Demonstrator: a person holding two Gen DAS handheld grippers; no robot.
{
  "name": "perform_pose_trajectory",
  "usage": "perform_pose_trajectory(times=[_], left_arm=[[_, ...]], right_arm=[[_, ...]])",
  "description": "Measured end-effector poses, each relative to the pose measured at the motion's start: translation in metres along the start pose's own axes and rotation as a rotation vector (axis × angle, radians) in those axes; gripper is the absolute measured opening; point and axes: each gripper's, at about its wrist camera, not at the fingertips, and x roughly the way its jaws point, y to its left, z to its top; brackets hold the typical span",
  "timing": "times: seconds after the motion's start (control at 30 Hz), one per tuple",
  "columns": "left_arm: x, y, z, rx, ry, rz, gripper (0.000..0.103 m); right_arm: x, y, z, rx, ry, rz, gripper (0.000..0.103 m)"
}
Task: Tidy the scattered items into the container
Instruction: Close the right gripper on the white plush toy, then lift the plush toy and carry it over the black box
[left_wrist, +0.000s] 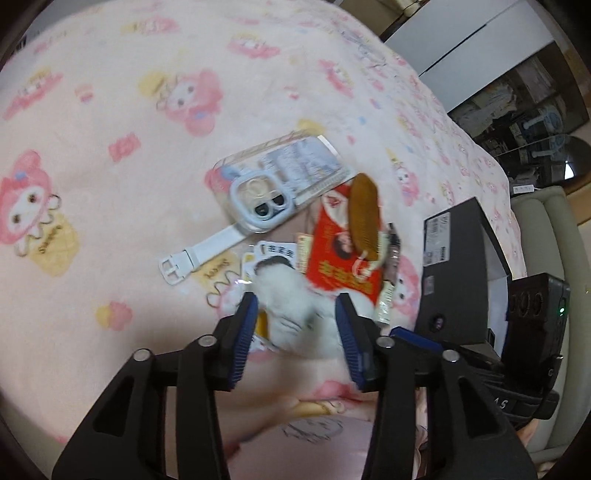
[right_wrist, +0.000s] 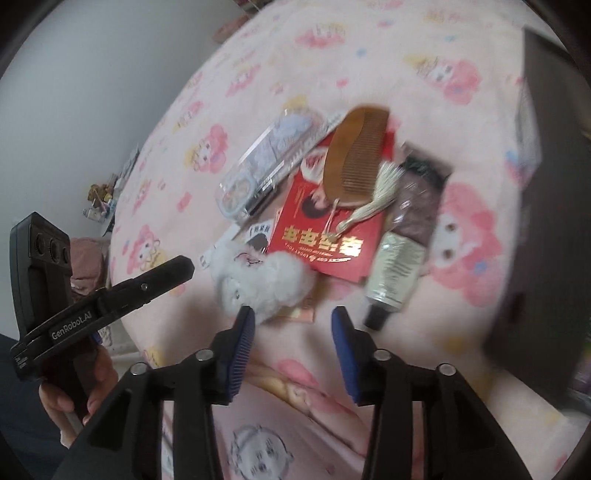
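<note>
Clutter on bed: comb (right_wrist: 354, 162) atop red packet (right_wrist: 325, 232), tube (right_wrist: 399, 258) beside (box (left_wrist: 458, 273) right). Left hand-held gripper (left_wrist: 295, 306) spread around fluffy toy (left_wrist: 295, 299); right hand-held gripper (right_wrist: 293, 321) spread, empty.

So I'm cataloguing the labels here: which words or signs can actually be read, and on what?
"GenRobot.AI": on the left tongs, side of the black body.
"AS": partial, on the right tongs.
Red packet: large gold characters, upside down, unreadable to me.
Tube, black box sticker: too blurred.
</note>
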Motion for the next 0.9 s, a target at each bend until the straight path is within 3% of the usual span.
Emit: perform_pose_trajectory(times=[0.13, 0.2, 0.27, 0.47, 0.7, 0.9], left_arm=[[0.031, 0.018, 0.01, -0.06, 0.089, -0.089, 0.055], [0.039, 0.017, 0.011, -0.052, 0.111, -0.121, 0.044], [0.038, 0.014, 0.011, -0.029, 0.096, -0.102, 0.043], [0.016, 0.005, 0.006, 0.019, 0.027, -0.078, 0.034], [-0.033, -0.046, -0.01, 0.106, -0.067, -0.128, 0.034], [-0.053, -0.13, -0.023, 0.239, -0.076, -0.244, 0.034]], right_arm=[[0.031, -0.004, 0.01, 0.037, 0.043, -0.009, 0.042], [0.04, -0.009, 0.015, 0.066, 0.042, 0.021, 0.042], [0.046, -0.01, 0.019, 0.079, 0.041, 0.057, 0.042], [0.042, 0.0, 0.02, 0.051, 0.009, 0.051, 0.041], [-0.022, 0.011, 0.007, 0.018, -0.114, 0.074, 0.041], [-0.111, -0.004, -0.01, 0.043, -0.265, 0.078, 0.041]])
